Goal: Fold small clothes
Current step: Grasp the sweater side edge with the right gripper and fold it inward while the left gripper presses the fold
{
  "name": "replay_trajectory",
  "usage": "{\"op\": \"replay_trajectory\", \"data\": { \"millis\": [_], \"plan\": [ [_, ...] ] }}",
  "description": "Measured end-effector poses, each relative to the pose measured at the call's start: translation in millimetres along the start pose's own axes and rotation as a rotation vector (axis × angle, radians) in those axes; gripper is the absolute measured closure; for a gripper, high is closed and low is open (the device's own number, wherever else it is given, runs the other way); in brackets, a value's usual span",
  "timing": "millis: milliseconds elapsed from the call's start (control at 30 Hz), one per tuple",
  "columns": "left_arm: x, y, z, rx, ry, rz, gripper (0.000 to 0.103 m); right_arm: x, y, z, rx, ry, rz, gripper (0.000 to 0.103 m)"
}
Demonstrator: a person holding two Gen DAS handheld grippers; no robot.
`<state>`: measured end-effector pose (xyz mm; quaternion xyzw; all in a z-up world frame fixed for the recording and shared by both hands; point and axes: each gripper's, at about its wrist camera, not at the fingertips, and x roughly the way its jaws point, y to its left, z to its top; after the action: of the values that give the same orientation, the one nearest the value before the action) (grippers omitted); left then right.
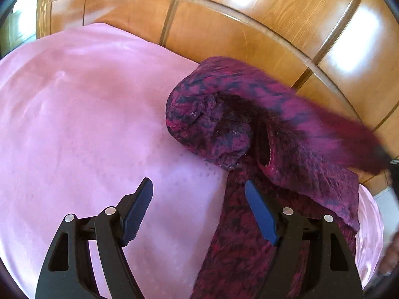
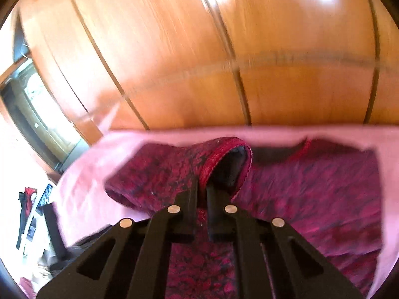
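A small magenta and dark knitted garment (image 1: 224,114) lies partly bunched on a pink cloth (image 1: 87,114). My left gripper (image 1: 198,186) is open and empty, its right finger (image 1: 259,211) over the garment's lower part. In the right wrist view my right gripper (image 2: 202,184) is shut on the garment's red ribbed hem (image 2: 217,159) and holds that part lifted above the rest of the garment (image 2: 311,194). In the left wrist view the lifted part stretches blurred to the right edge (image 1: 324,129).
The pink cloth (image 2: 174,134) covers a glass-topped wooden table (image 1: 224,25), whose curved glass rim (image 1: 249,20) runs along the far side. Dark items (image 2: 30,206) and clutter sit below the table at the far left of the right wrist view.
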<state>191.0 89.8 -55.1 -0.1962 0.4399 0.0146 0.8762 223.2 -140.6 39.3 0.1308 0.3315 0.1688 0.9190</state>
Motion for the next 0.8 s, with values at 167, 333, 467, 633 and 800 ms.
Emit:
{"op": "replay_trajectory", "data": {
  "millis": [167,333,467,633,800],
  "plan": [
    [28,-19,8,0.001,0.032,0.066,0.028,-55,-18,21,-0.012,-0.138,-0.031,0.099],
    [52,-30,15,0.048,0.032,0.178,0.028,-84,-68,21,0.035,-0.199,-0.144,0.099],
    [57,-34,15,0.072,0.022,0.200,0.024,-73,-124,-6,0.138,-0.126,-0.244,0.099],
    [58,-35,10,0.113,0.008,0.214,0.024,-28,-186,-55,0.274,0.048,-0.342,0.099],
    [59,-33,11,0.125,0.015,0.216,0.024,-6,-210,-78,0.324,0.078,-0.355,0.099]
  ]
}}
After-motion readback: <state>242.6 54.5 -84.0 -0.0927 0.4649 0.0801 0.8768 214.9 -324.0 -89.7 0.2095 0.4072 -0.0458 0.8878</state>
